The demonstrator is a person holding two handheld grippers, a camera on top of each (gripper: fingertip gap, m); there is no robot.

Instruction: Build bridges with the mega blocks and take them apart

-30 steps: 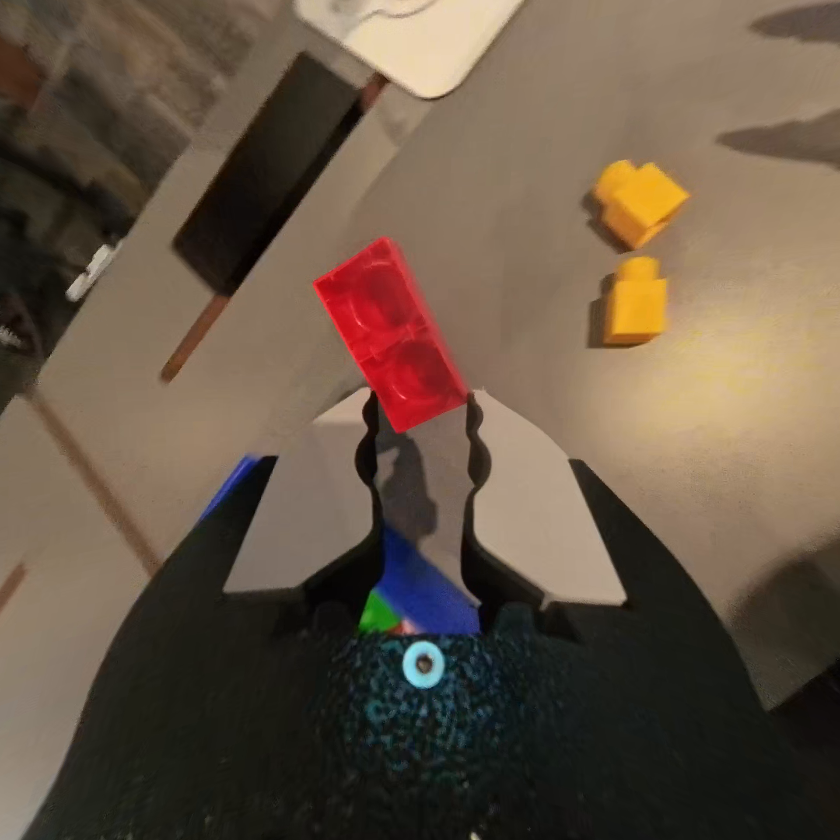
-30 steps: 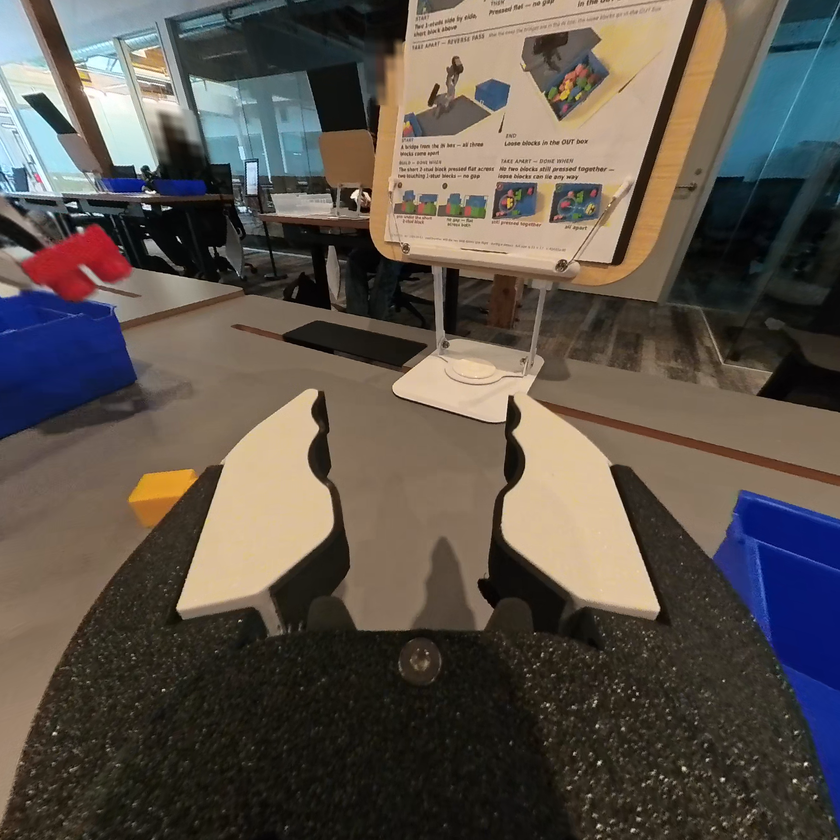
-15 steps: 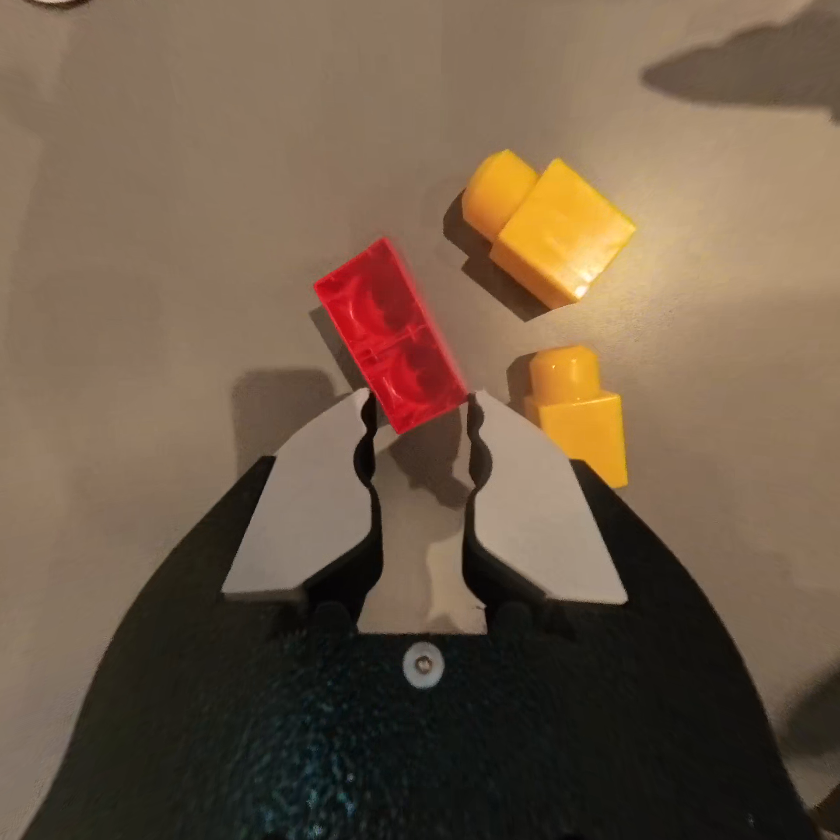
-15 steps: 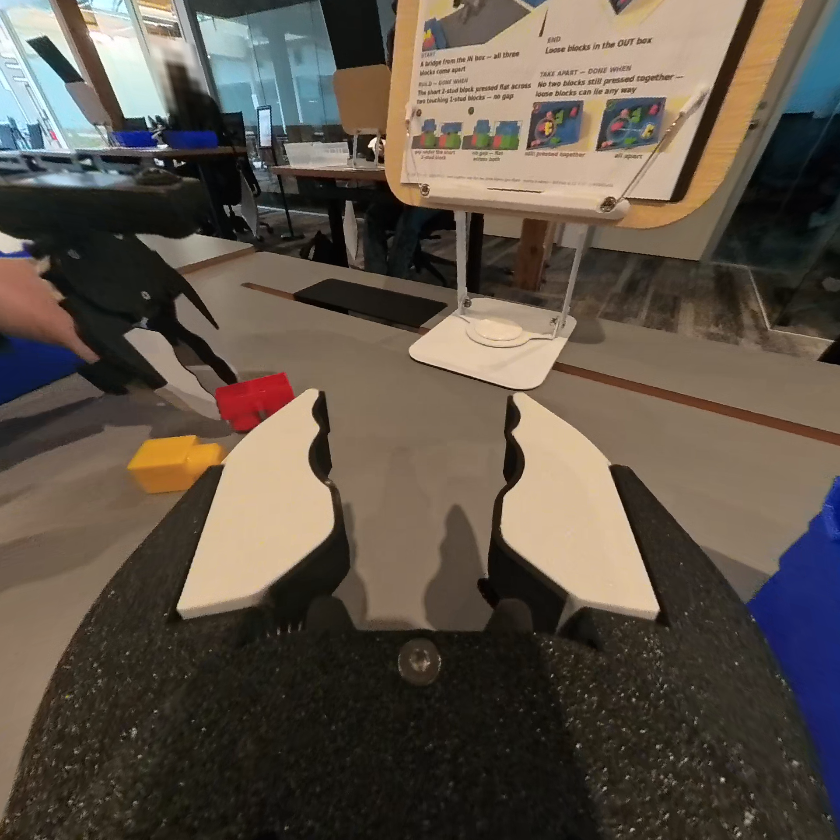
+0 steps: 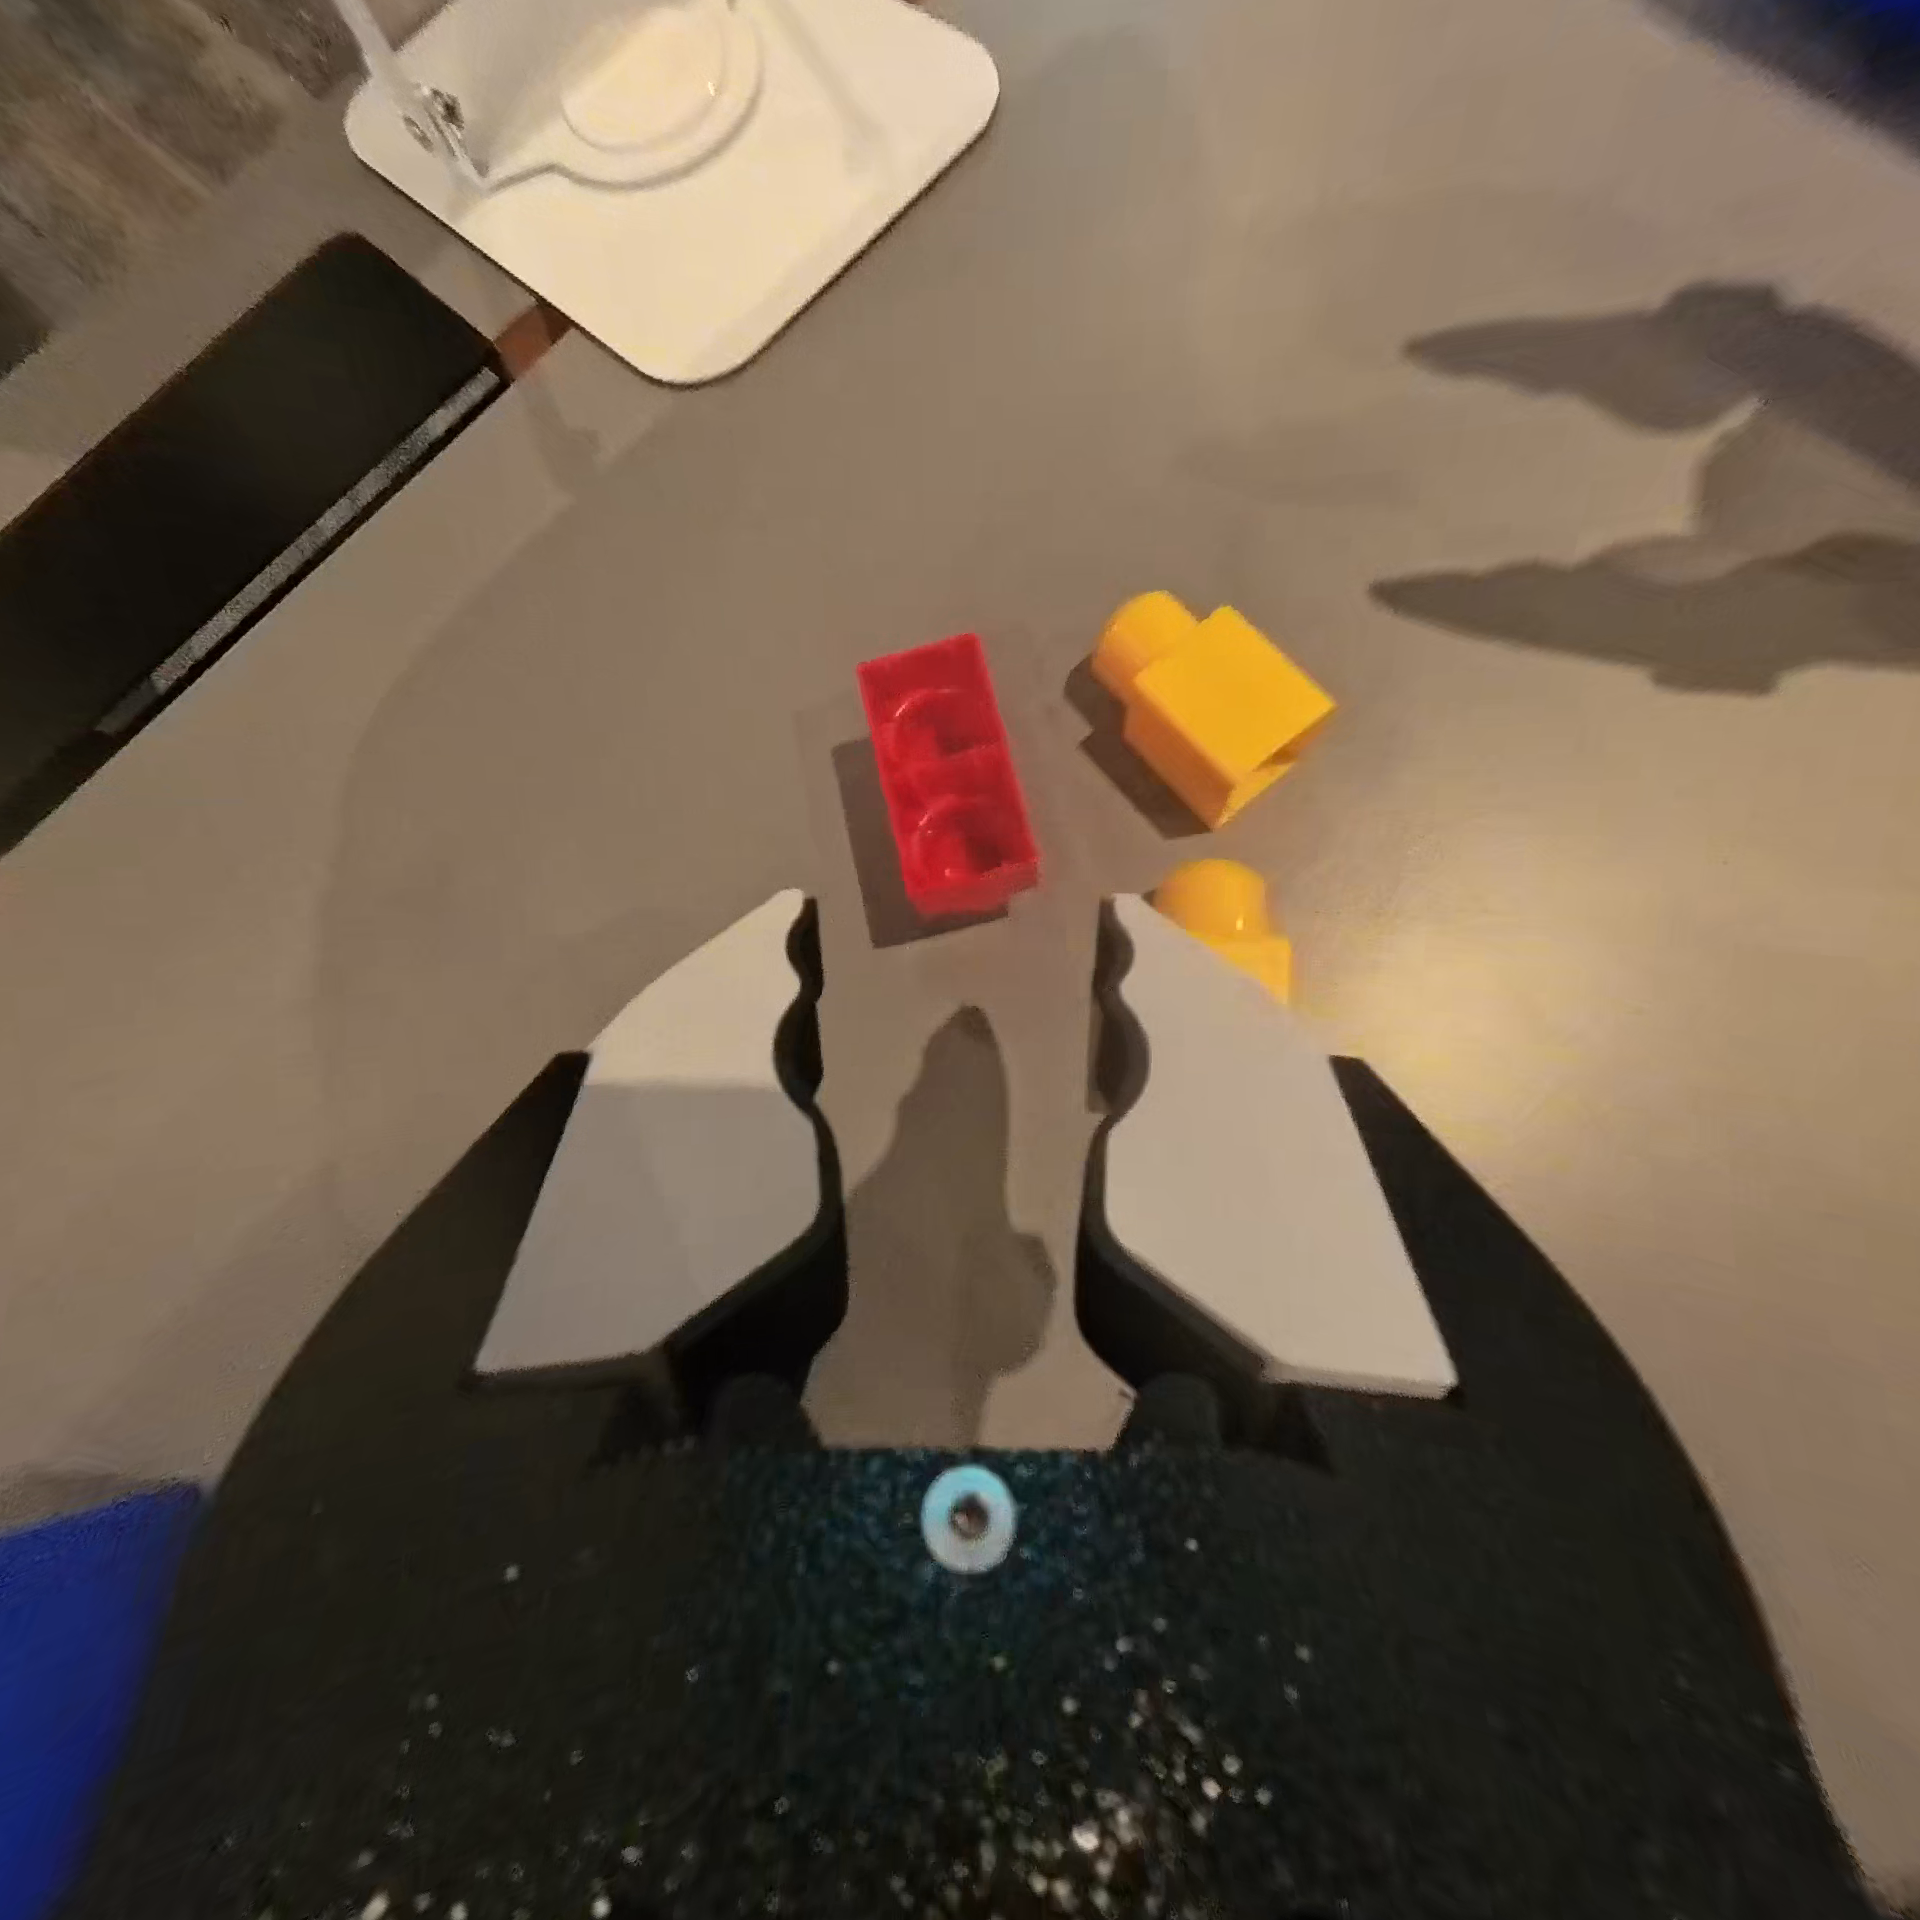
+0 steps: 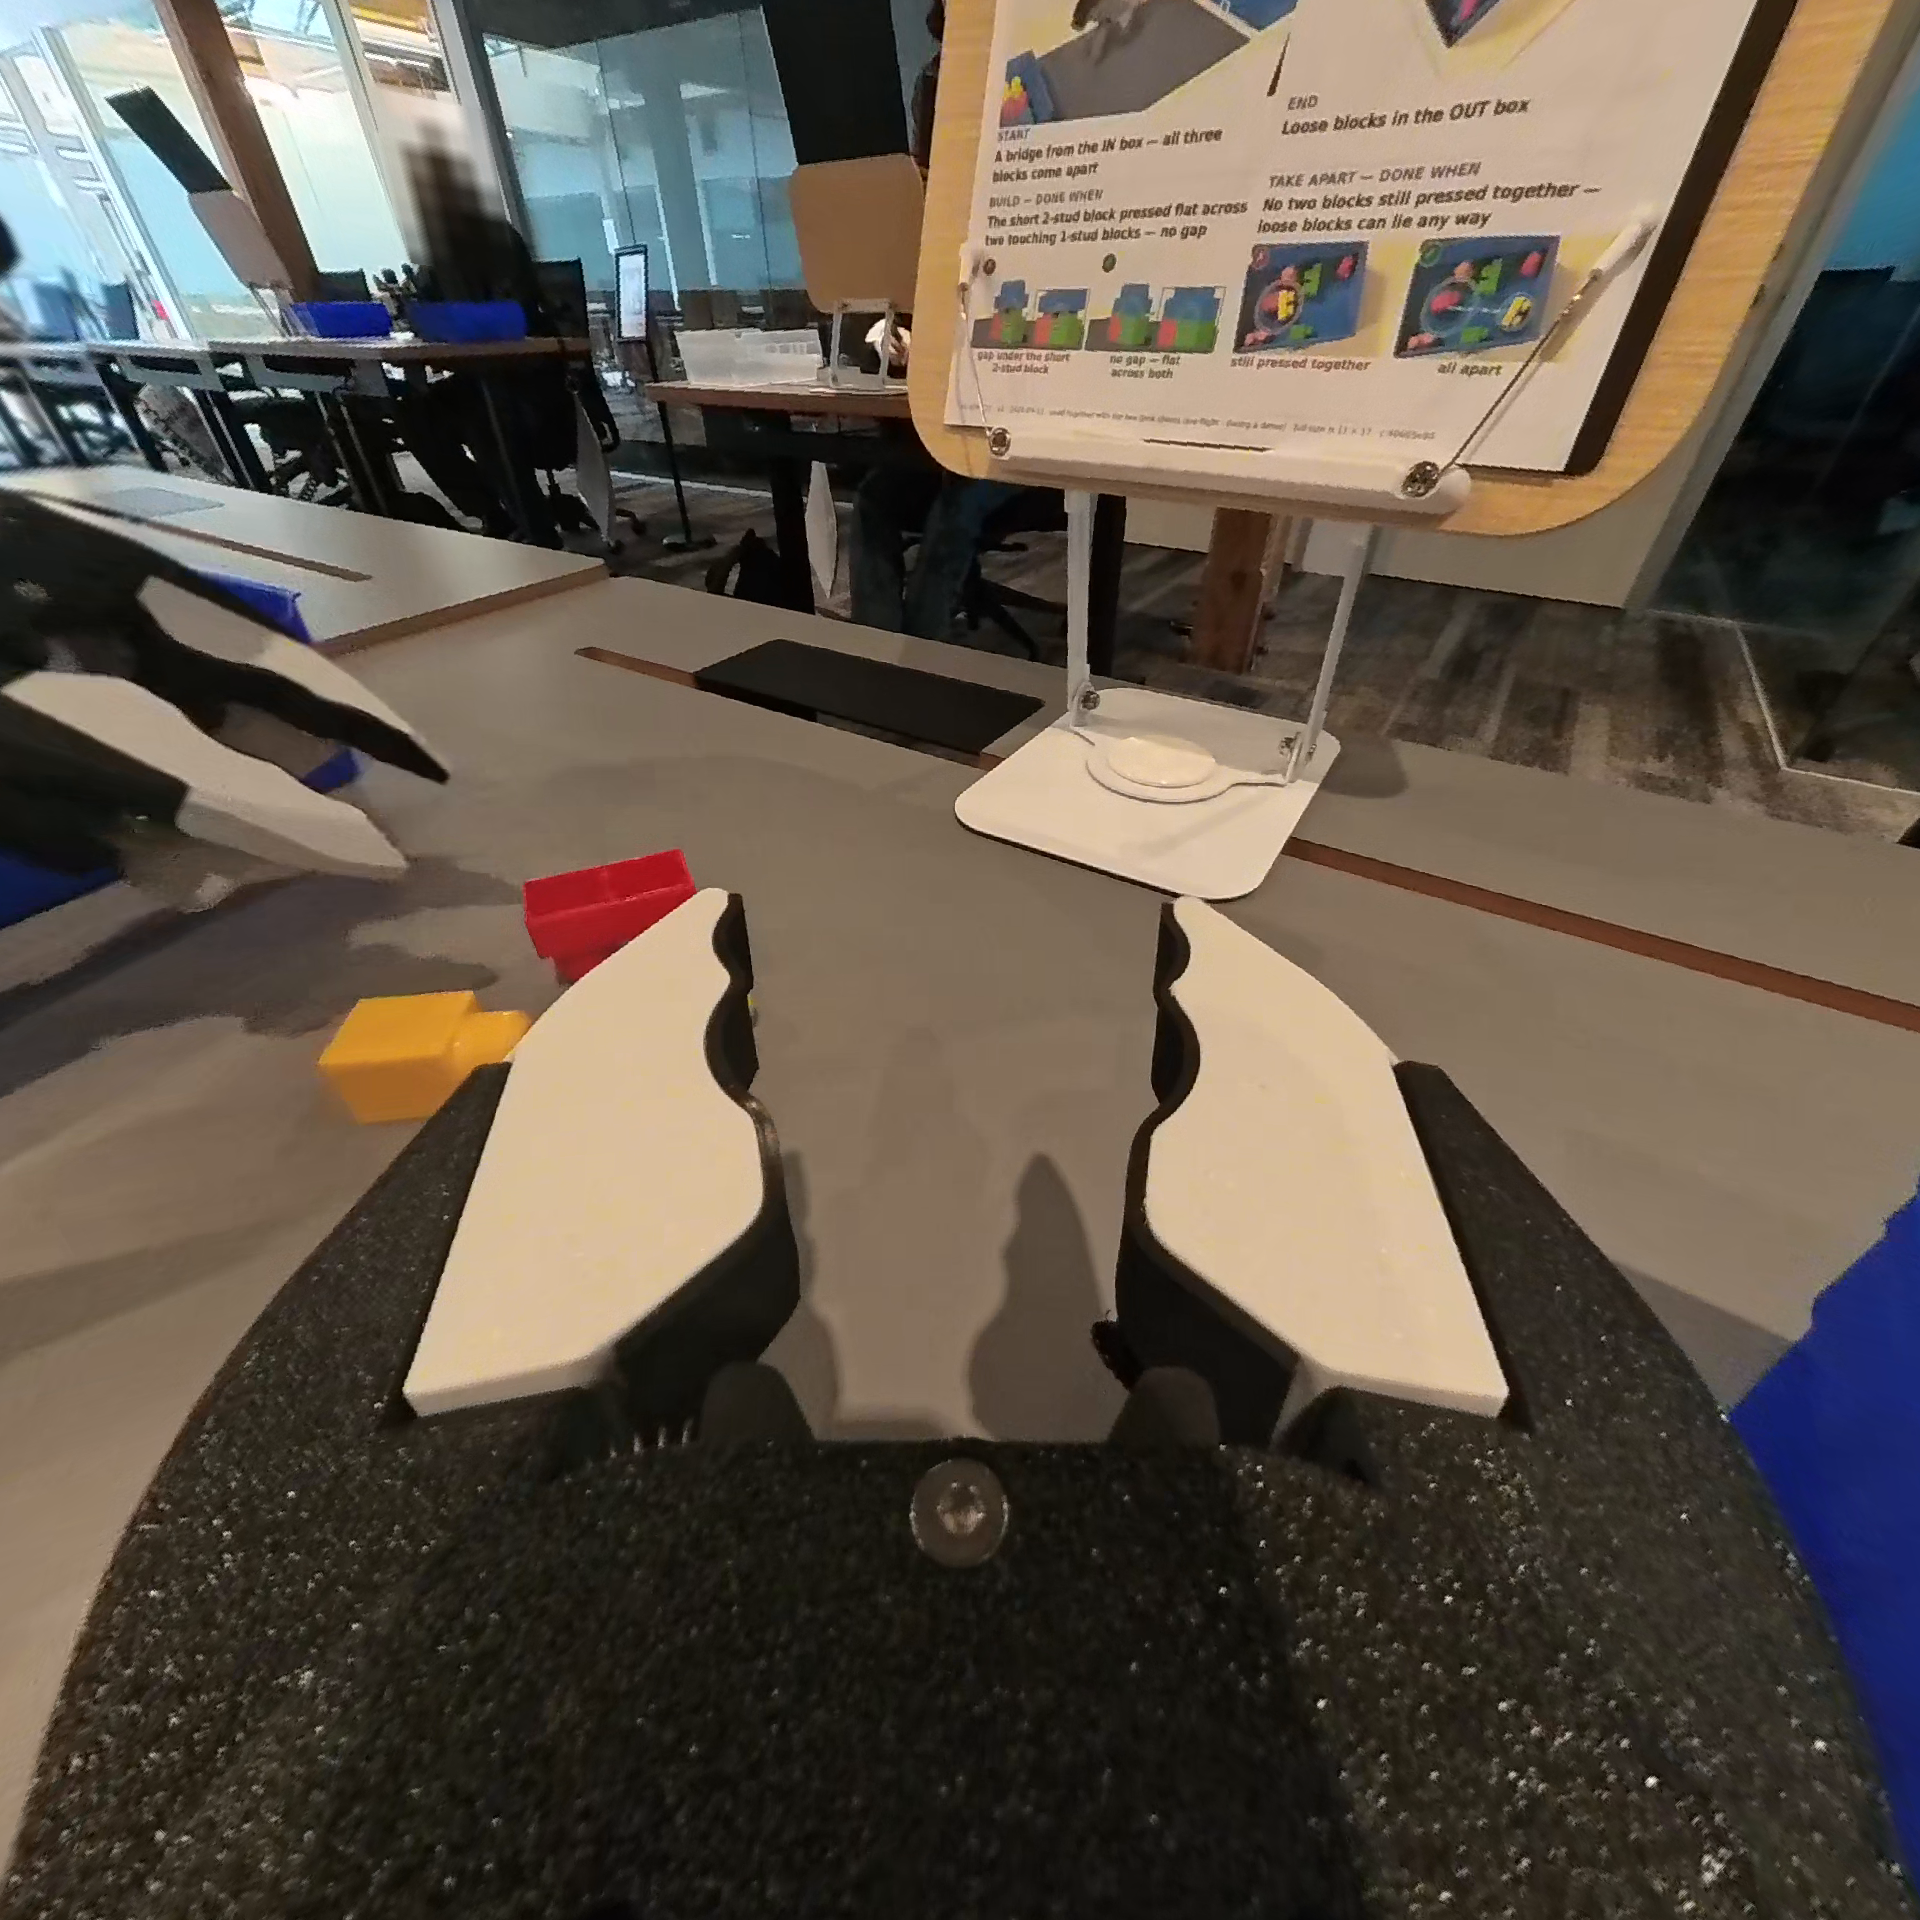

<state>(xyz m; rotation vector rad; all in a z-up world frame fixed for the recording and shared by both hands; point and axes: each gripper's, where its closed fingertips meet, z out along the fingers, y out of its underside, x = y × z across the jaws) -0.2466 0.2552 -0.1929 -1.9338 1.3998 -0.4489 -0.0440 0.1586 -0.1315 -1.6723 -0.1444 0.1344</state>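
The grey desk (image 5: 520, 935) is filling most of what I am seeing, running back to a black panel (image 6: 868, 691) set into it. Beyond that a wooden board carrying a printed instruction sheet (image 6: 1299, 229) is standing on a white base (image 6: 1148, 800). A blue bin (image 6: 1839, 1475) is sitting at my right edge, and another blue bin (image 6: 42, 883) is lying behind my left tool.

I am holding my right tool (image 6: 951, 925) low over the desk, its two white fingers spread wide with only bare desk showing between them. My left tool (image 5: 951, 914) is hovering above the blocks, its fingers also spread apart and gripping nothing; from the right wrist view it is showing at the far left, blurred, raised clear of the desk.

The red two-stud block (image 5: 945, 774) is lying on the desk just ahead of my left tool's tips, not touching either finger, its hollow underside facing up. Just to its right a yellow one-stud block (image 5: 1210, 717) is lying on its side, stud pointing away from me. A second yellow one-stud block (image 5: 1231, 935) is sitting nearer, partly hidden behind my left tool's right finger; it seems to be standing stud-up, though I cannot be sure from this angle. The three blocks are close together but apart.
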